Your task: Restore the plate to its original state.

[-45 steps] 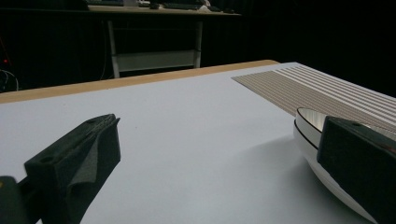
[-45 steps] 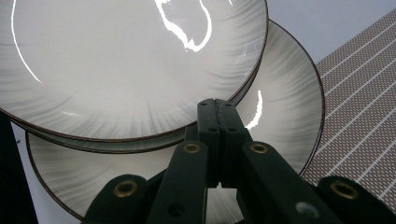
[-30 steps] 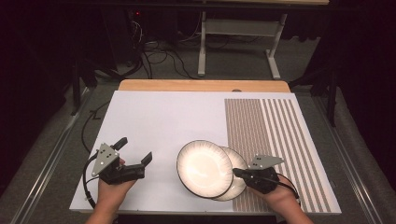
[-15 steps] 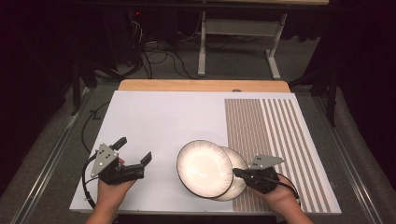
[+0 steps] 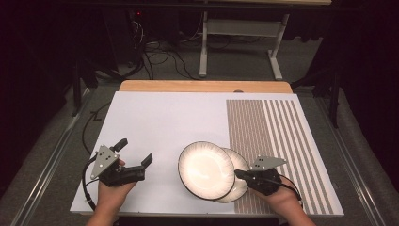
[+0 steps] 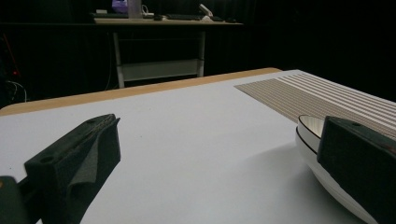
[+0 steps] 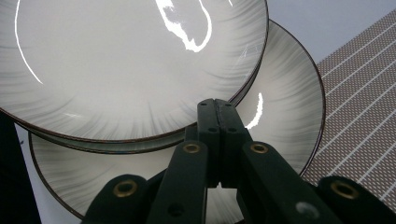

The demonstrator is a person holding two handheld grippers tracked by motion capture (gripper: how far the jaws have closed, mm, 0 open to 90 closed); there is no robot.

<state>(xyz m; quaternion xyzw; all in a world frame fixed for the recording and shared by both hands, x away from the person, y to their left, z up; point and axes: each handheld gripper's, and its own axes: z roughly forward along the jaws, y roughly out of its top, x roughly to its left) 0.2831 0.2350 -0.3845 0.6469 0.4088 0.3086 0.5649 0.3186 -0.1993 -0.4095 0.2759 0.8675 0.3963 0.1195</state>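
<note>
our right gripper (image 5: 240, 174) has its jaws pressed together, and in the right gripper view the tips (image 7: 217, 109) seem to sit under the rim of the upper plate (image 5: 206, 170), which lies shifted over the lower plate (image 5: 239, 188). both plates lie to the left of this gripper, near the front edge of the table (image 5: 155, 117). our left gripper (image 5: 134, 151) stands apart, holds nothing, and is farther away. plates are round, so no long axis. we read no writing.

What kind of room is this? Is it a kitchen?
Probably not a kitchen: it looks like a lab or workshop for recording. A white table holds just two plates, cables run over the floor, and a desk with gear stands in the dark behind.
</note>
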